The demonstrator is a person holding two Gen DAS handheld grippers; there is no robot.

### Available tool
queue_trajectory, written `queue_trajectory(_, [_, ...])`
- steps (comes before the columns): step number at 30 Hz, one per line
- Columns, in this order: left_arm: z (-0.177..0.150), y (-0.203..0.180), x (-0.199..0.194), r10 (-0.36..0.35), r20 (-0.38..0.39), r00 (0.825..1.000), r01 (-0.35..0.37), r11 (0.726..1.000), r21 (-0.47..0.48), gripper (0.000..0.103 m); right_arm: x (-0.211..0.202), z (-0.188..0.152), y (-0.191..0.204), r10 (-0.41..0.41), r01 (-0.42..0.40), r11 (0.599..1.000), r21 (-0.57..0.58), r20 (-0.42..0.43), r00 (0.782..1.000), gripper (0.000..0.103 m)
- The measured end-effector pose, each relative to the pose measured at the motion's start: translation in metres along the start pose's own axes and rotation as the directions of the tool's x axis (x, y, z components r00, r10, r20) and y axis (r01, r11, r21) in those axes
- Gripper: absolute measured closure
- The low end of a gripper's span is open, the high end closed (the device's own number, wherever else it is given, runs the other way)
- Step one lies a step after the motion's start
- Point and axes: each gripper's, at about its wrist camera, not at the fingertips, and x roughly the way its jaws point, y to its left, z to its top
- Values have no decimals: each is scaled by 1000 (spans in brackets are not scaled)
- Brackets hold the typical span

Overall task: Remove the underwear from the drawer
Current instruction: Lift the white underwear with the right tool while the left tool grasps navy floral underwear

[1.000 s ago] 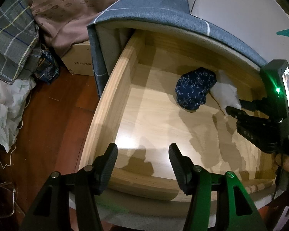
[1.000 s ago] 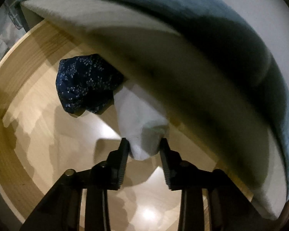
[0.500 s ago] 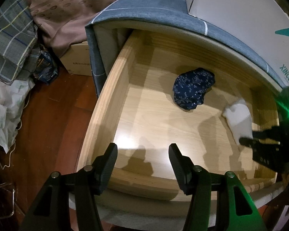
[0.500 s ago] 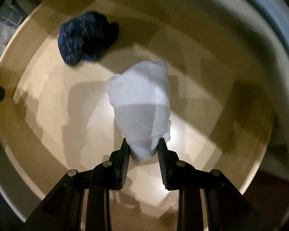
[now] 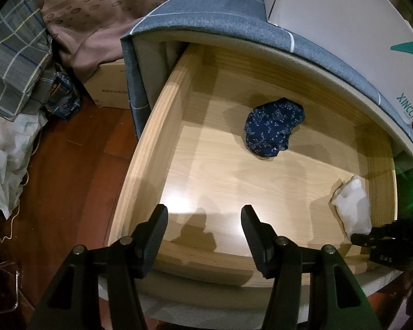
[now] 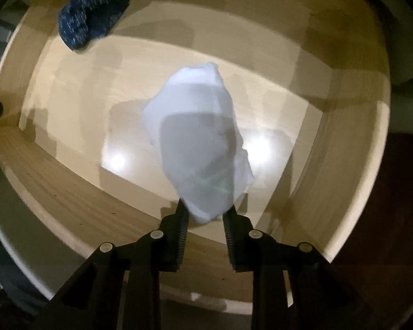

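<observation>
On the far left, piled cloth and a cardboard box (image 5: 110, 82) sit on the dark floor, out of the way. Next comes the wooden drawer (image 5: 148, 148), pulled wide open so hands can reach in.

The left gripper (image 5: 203, 222) hangs over the front edge of the drawer. Its fingers are apart and nothing is between them. It looks like it is waiting for its turn.

Further in, near the back wall, lies the blue underwear (image 5: 274, 130) with little white dots. It is scrunched in a lump on the drawer floor, a bit longer from front to back than across.

At the right side is the white underwear (image 5: 352, 209). The right gripper (image 6: 205, 213) points down and its fingers are pinched on one end of it. The white underwear (image 6: 198, 134) hangs above the drawer floor, close to the right wall, so I think it is being carried out. Its long way runs from the pinched end straight away from the gripper, and the loose end dangles free.
</observation>
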Motion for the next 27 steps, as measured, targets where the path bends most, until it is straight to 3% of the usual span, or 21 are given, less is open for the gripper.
queue_trajectory(4, [-1,1,0,-4,2,1000,4,1000,0,47,-14,-9,-6,11,-10,1000,-4,51,999,49])
queue_trajectory(7, [-1,1,-1,-8,4,1000,8,1000,-1,47,-30,-6,-6,-11,13,1000,-17,124,992,45])
queue_trajectory(10, [-1,1,-1,-3,2,1000,3,1000,1,47,-41,8,-4,-25,29,999,-21,194,981,30])
queue_trajectory(13, [-2,0,0,-1,0,1000,1,1000,5,47,-29,12,12,-52,59,998,-30,187,981,31])
queue_trajectory(16, [-2,-2,1,-2,-6,1000,2,1000,13,46,-9,27,17,-62,68,997,-32,148,987,49])
queue_trajectory(20, [-1,-4,4,-24,-28,999,25,999,30,46,-2,28,13,-73,77,997,-25,136,988,56])
queue_trajectory(24, [1,-8,7,-62,-45,997,65,996,69,47,2,22,11,-93,94,996,1,103,990,57])
queue_trajectory(27, [4,-15,6,-45,-31,999,48,990,134,46,5,13,1,-91,89,996,29,87,992,57])
